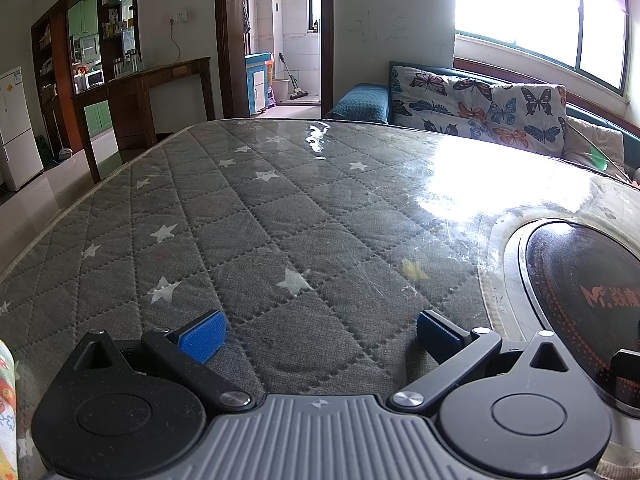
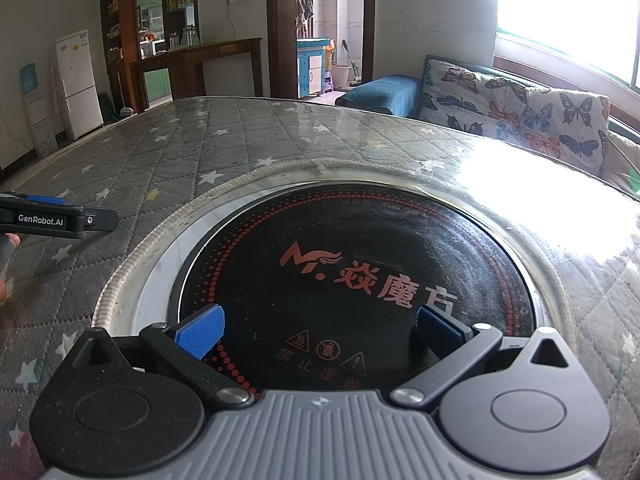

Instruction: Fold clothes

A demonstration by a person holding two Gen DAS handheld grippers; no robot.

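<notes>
Clothes: only a thin strip of white fabric with orange and green print is seen, cut off by the lower-left edge of the left wrist view. It lies at the near edge of the surface. Whether it is a garment cannot be told from this sliver, and it does not show in the right wrist view.

Left tool: released, jaws spread wide, nothing held between the blue pads. It is held over the grey quilted star-print cover of the surface, which is overlaid with a clear glossy sheet. It is not touching the fabric strip. In the right wrist view the same tool is seen side-on at the middle left edge, with part of a hand just below it.

Right tool: also released, jaws wide apart, nothing gripped. It is held above the round black cooktop, which is set into the surface and printed with red dots and red lettering. In the left wrist view the cooktop sits at the lower right.

Background: a sofa with a butterfly-print cover is seen at upper right behind the surface, under a bright window. A white fridge stands at the upper left.
</notes>
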